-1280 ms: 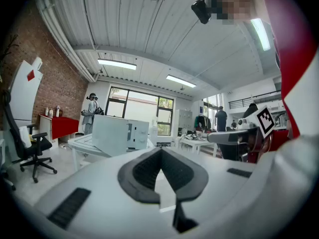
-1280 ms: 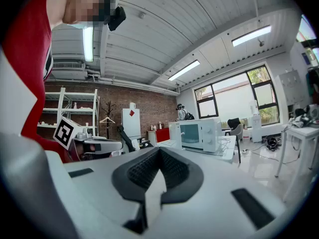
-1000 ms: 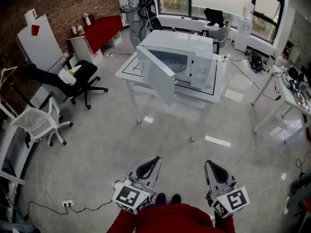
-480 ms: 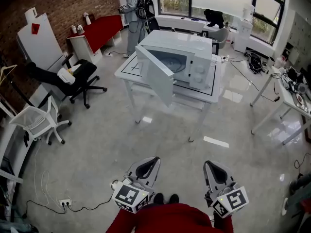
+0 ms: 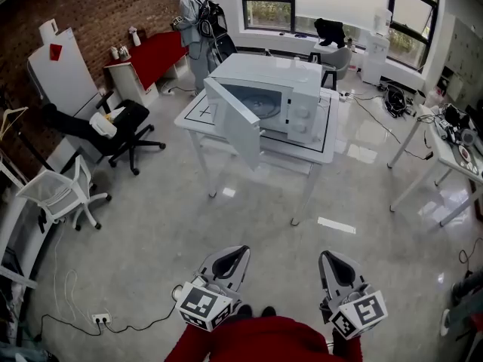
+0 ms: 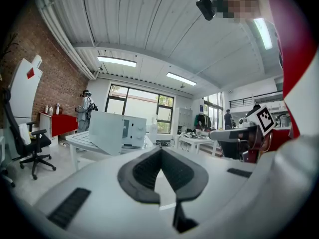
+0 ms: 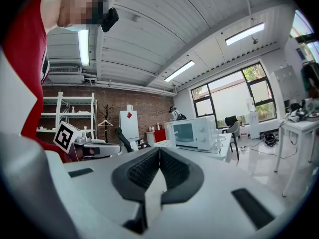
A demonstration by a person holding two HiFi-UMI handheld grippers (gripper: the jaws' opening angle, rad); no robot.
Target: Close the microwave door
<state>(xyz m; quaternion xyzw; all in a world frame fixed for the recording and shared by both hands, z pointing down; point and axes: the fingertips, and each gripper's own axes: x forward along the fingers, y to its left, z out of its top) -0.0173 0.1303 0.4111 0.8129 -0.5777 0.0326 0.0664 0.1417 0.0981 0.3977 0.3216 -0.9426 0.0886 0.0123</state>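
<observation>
Close by, the left hand-held gripper (image 5: 242,250) and the right hand-held gripper (image 5: 324,256) are both closed tight, holding nothing. Wide bare floor (image 5: 249,202) lies ahead. Far off, the microwave (image 5: 290,81) sits on the desk (image 5: 326,138), long side left-to-right, its door (image 5: 235,123) swung out over the desk's front edge.

office-lab: brick wall (image 5: 90,13), swivel chairs (image 5: 124,123), white desks (image 5: 441,138), floor cables (image 5: 68,323)
</observation>
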